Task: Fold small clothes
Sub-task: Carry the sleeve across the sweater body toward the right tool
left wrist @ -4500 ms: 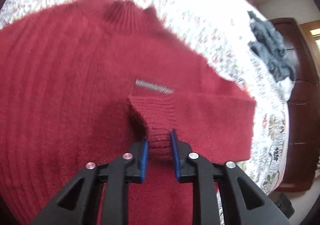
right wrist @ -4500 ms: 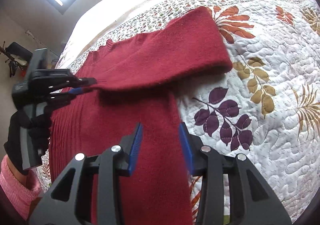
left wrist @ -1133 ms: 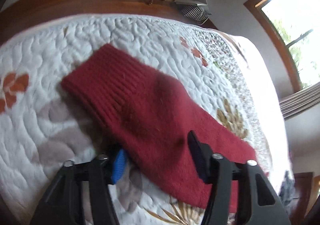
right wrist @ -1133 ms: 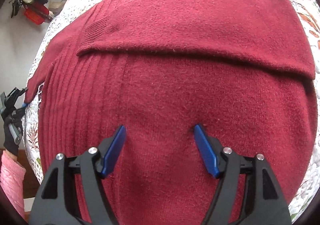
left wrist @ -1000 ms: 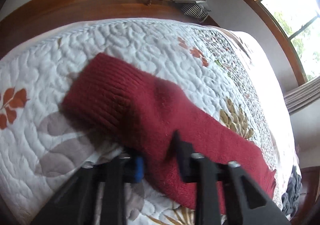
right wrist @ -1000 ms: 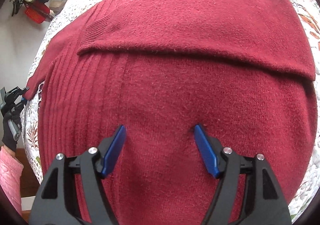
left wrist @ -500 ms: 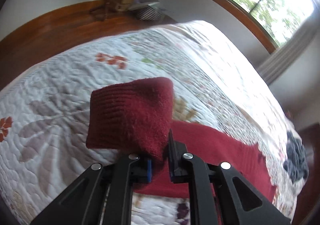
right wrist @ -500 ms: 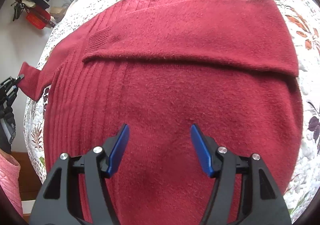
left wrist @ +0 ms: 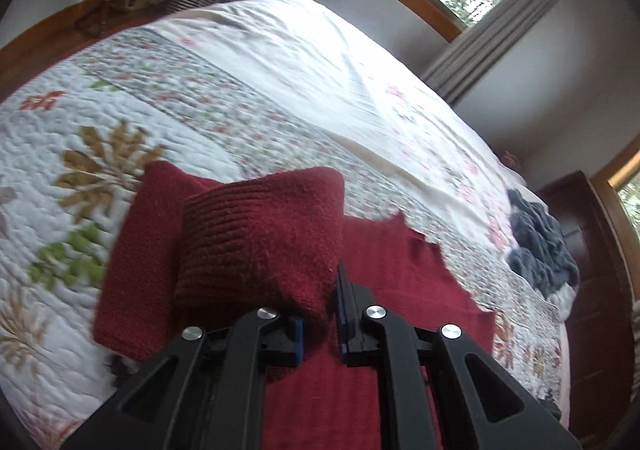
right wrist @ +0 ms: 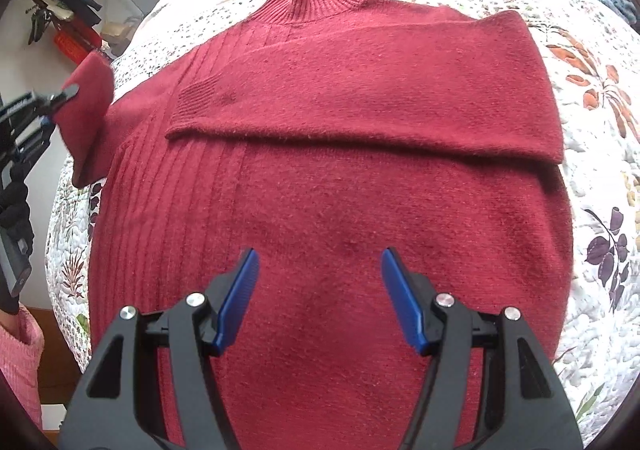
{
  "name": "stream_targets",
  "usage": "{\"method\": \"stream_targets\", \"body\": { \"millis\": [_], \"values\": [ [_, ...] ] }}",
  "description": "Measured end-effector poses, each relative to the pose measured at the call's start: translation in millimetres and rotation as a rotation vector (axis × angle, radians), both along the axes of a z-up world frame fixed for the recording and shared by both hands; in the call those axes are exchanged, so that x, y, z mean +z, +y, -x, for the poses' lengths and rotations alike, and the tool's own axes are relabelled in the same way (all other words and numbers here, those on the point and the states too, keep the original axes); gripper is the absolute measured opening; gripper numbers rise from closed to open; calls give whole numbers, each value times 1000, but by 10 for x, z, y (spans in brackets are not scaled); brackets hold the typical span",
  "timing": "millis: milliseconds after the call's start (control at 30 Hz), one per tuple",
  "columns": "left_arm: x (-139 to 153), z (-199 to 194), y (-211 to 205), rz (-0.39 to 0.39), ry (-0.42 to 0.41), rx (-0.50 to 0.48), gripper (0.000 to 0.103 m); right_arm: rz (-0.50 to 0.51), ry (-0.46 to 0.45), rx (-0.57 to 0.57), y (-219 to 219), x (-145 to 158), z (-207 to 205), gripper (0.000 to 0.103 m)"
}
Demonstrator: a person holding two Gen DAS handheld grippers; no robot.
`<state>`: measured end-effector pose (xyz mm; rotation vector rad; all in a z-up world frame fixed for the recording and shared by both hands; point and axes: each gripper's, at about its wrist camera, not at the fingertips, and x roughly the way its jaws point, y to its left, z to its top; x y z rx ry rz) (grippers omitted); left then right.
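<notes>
The sweater (right wrist: 340, 178) is lying flat on the bed (right wrist: 600, 98), collar toward the head edge, body spread across the quilt. One sleeve (right wrist: 360, 90) is lying folded across the chest, its cuff toward the left side.

The left gripper (left wrist: 318, 314) is holding the other sleeve's cuff (left wrist: 260, 238), jaws closed tight on the knit, lifting it clear of the quilt near the bed's left edge. In the right wrist view the same cuff is showing raised at the sweater's left shoulder. The sleeve is drooping doubled below the grip; how much of it is off the bed is hard to judge in the blur.

The right gripper (right wrist: 320, 298) is hovering over the lower body of the sweater, jaws wide apart, holding nothing. Whether its tips are touching the fabric cannot be told.

Step in hand, by judgement: folding the second sleeve inward. The next move is calling for carrying the cuff across the chest, laying it flat over the first sleeve, then releasing. The right gripper is well placed for pinning the body against dragging.

A grey garment (left wrist: 540, 246) is lying near the far right edge.
</notes>
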<state>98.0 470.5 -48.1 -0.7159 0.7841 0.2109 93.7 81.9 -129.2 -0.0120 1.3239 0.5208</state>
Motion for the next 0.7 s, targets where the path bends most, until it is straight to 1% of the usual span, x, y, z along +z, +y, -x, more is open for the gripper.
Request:
{"method": "stream_targets", "body": {
  "millis": [133,200,267,333,433,500,567,633,700],
  "values": [
    [-112,-225,-354,16,8,-63,12,-4,3,-13,-51,-19,-4,63],
    [-197,-264,-420,19,21,-78,12,-8,9,-21,-85,-35,-16,63],
    [-343,-303,-477,30,60,-81,12,-10,13,-25,-100,-51,-22,63],
    [-544,-314,-466,62,105,-77,12,-10,16,-29,-113,-66,-33,63],
    [-764,-272,-445,86,147,-84,13,-13,20,-33,-121,-88,-39,63],
    [-872,-255,-465,93,165,-95,18,-10,24,-34,-108,-99,-48,63],
    [-991,-235,-455,120,190,-103,25,-7,29,-35,-92,-112,-47,63],
    [-1036,-218,-468,151,197,-121,25,-7,37,-35,-65,-121,-63,63],
    [-990,-156,-481,150,193,-157,27,-10,41,-29,-34,-109,-74,63]
  ]
}}
